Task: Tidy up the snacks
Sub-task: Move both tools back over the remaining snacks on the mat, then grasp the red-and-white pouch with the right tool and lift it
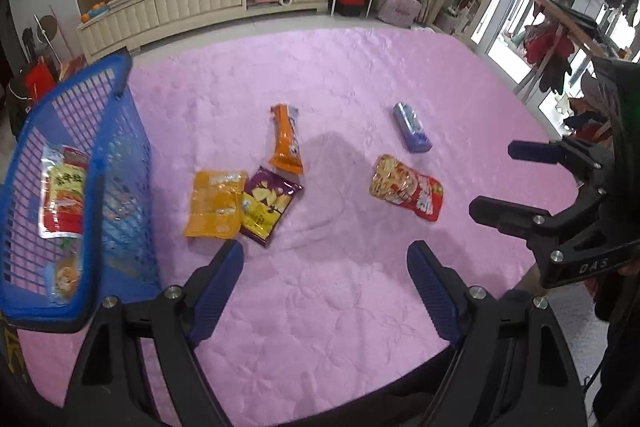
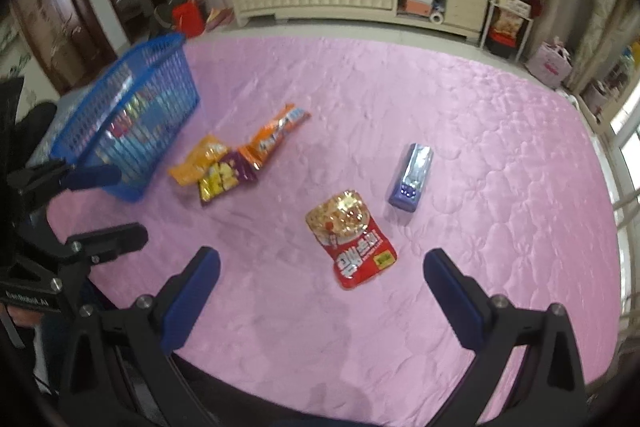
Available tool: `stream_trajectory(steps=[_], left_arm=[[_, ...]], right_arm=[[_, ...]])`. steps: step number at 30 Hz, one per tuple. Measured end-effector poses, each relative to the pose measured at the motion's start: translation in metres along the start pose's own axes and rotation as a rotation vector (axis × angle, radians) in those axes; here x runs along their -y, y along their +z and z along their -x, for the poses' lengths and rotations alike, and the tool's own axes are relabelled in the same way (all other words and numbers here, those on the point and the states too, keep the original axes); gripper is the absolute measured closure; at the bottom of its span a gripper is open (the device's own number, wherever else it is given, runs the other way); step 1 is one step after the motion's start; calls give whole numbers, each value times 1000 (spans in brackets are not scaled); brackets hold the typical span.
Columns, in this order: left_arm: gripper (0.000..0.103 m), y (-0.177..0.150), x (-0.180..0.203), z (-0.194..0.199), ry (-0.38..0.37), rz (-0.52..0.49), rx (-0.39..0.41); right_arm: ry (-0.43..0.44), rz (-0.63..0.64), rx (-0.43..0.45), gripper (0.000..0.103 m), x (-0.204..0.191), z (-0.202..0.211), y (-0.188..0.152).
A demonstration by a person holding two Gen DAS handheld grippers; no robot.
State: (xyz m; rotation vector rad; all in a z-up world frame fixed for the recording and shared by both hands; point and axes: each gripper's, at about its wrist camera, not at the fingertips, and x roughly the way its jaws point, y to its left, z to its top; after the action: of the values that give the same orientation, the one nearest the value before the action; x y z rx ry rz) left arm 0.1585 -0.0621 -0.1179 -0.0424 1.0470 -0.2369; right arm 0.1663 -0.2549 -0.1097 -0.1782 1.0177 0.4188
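Five snack packets lie loose on the pink quilted cloth that covers the tabletop. Three sit in a cluster near the blue plastic basket: a yellow-orange flat pouch, a purple chip bag whose edge touches the pouch, and an orange long packet just behind them. The other two lie apart on the far side: a red and gold snack bag and a blue-violet wrapped block just beyond it.

The basket stands at the left edge of the cloth and already holds at least one red and yellow packet, with more wrappers dimly seen through the mesh (their number cannot be told).

The red and gold bag carries large white characters on its red half and a small yellow-green label, but the writing is too blurred to read. The letters "DAS" show in white on the black frame of the right hand-held gripper in the left wrist view. A white word on the frame of the left hand-held gripper in the right wrist view is too soft to read.

Both hand-held grippers hang above the cloth with their blue-padded fingers spread wide apart and nothing between them. The red and gold bag lies just ahead of the right one.
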Motion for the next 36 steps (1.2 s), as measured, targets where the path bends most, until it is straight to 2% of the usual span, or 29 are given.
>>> stream_trajectory(steps=[7,13,21,24,27,29,34,36], left_arm=[[21,1,5,-39,-18,2,-58],[21,2,8,-67,-22,-18,-90],[21,6,12,-89,-40,-31,-129],[21,7,13,-92,-45,-24,-128],[21,6,12,-96,-48,-14,-133],[21,4,12,-99,-44,-13,-140],[21,2,9,-98,-68,26,-152],[21,5,8,-94,-66,30,-142]], right_arm=[[-8,122,-60,0,8,-44,-6],[15,142,-94,0,17,-78,-5],[32,164,-104,1,25,-102,-2],[51,189,-118,13,24,-108,-4],[33,210,-96,17,24,-108,-6],[31,211,-91,24,24,-108,-5],[70,273,-88,55,14,-102,-8],[83,279,-96,65,13,-100,-9]])
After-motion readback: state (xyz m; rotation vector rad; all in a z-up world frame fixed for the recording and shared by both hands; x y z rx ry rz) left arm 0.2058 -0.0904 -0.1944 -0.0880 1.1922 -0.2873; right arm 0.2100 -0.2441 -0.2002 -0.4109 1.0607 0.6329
